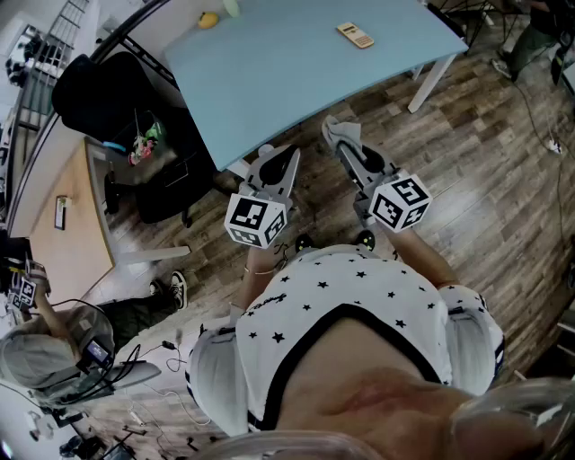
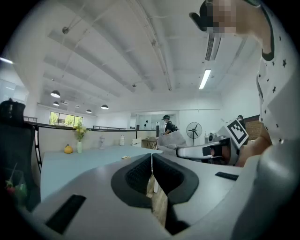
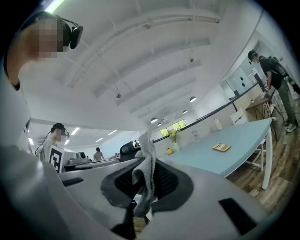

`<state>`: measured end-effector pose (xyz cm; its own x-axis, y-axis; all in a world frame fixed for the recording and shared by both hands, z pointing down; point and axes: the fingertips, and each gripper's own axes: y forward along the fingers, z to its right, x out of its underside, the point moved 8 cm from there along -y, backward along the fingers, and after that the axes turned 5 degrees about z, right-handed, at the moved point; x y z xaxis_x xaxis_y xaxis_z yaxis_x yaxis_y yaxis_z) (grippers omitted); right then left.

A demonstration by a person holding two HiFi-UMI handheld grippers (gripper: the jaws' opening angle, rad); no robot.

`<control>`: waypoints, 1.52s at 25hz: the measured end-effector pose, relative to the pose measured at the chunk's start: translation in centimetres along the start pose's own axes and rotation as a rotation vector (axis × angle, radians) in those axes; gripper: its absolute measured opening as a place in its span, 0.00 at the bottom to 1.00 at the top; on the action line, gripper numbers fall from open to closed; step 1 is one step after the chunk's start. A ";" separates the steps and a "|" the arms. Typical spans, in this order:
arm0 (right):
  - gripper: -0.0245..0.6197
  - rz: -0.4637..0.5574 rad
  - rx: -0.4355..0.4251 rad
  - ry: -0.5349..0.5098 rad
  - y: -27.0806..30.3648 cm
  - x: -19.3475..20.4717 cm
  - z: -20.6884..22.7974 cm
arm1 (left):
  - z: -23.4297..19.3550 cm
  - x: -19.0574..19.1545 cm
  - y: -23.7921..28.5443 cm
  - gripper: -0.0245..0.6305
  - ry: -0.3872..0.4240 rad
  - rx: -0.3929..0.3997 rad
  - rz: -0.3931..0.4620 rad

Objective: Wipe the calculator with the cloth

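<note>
**Q:** Where's the calculator?

**A:** The calculator point(image 1: 355, 35) lies far across the blue table point(image 1: 269, 81), near its right edge and well apart from both grippers.

**Q:** Has wiping begun?

**A:** Seemingly not. The right gripper point(image 1: 348, 145) clamps the grey cloth point(image 1: 340, 130) at the table's near edge. The left gripper point(image 1: 280, 157) is closed and empty. Bare tabletop surrounds the calculator, so there's room to sweep.

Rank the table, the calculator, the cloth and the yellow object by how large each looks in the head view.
1. table
2. calculator and cloth: these look about alike, and the cloth is nearer the camera, so they are not ranked.
3. yellow object
</note>
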<state>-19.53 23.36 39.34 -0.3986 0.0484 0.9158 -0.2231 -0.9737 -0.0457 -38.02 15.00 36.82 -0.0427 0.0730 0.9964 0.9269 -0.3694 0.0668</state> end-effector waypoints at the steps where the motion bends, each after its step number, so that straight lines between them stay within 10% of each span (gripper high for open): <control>1: 0.10 0.002 -0.002 0.002 -0.1 0.0 0.1 | 0.1 0.0 0.1 0.08 0.001 -0.001 0.000; 38: 0.10 -0.014 -0.090 0.131 -6.0 -2.1 9.8 | 8.8 0.9 7.2 0.08 0.000 -0.112 -0.062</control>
<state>-8.62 26.89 41.66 -0.5065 0.0963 0.8569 -0.3064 -0.9490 -0.0744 -28.09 20.57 37.69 -0.0984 0.0987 0.9902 0.8750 -0.4654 0.1333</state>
